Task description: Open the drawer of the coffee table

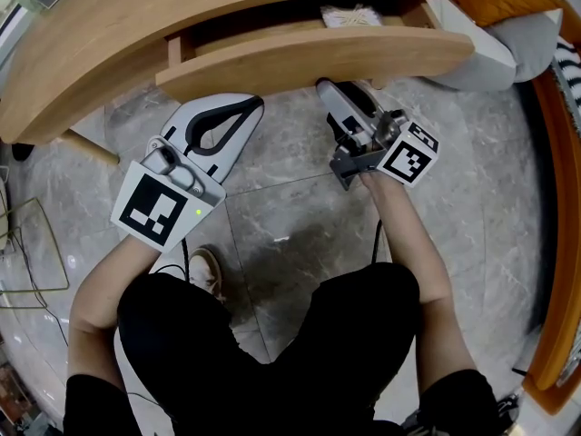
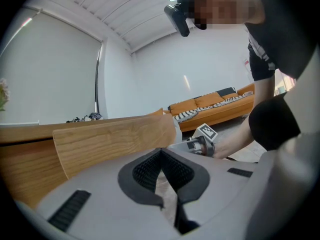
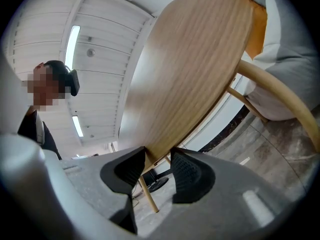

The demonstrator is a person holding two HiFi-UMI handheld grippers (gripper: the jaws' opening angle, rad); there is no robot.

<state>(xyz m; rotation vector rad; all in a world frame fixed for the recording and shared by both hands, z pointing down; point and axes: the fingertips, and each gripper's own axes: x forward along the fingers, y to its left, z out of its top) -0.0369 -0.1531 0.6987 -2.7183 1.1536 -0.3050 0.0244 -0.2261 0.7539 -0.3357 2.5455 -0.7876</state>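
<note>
While its jaws stand moderately apart, the right hand-held gripper (image 3: 157, 165) has the lower edge of the drawer front (image 3: 200, 74) between its pads. The pads appear to pinch that edge from both faces. No knob or handle shows on the panel, so the bare lip is the likely purchase for a pull. This hand-held gripper is tilted slightly upward and reaches in from below, which suits a lip hanging under the tabletop (image 1: 109, 44). The left hand-held gripper (image 1: 256, 106) is closed tip to tip on nothing. It hovers near the left part of the front, lower than the wood and apart from it. By this placement it seems to take no part in the pull and to be kept clear of the drawer's path. The drawer (image 1: 272, 33) sits beneath the curved tabletop, already drawn partly out toward the person. Its inside is exposed, with a pale item (image 1: 349, 14) at the back right. Below lies the grey stone floor (image 1: 290, 207). The task looks well along: more pull along the same line would widen the opening, and slipping off the thin lip is the main risk.
</note>
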